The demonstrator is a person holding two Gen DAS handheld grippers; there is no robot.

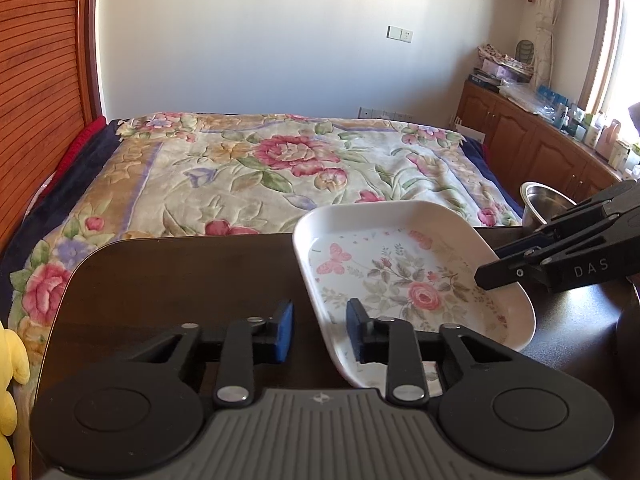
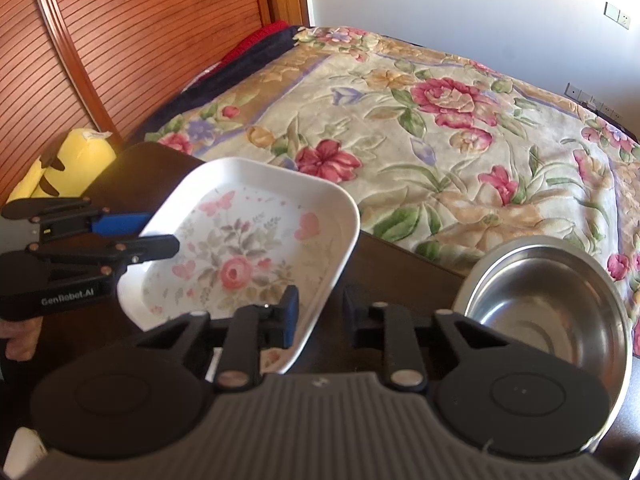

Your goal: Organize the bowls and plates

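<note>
Floral plate (image 1: pixel 404 276) — square, white-rimmed, tilted off the dark table (image 1: pixel 168 280) — has its rim between the fingers of both claws: left claw (image 1: pixel 320 330) straddles the near-left edge, right claw (image 2: pixel 320 316) the right edge, each with one pad inside and one outside; whether the pads press cannot be told. Both claws angle downward from opposite sides. Steel bowl (image 2: pixel 548 304) sits just right of the plate; flowered bed (image 1: pixel 272 168) and louvred wooden panel (image 2: pixel 120 40) lie beyond.

Counts: one square floral plate (image 1: pixel 404 276); one steel bowl (image 2: pixel 552 300); two grippers, left gripper (image 1: pixel 320 330) and right gripper (image 2: pixel 320 312); one dark table (image 1: pixel 168 280); one yellow plush toy (image 2: pixel 68 164).
</note>
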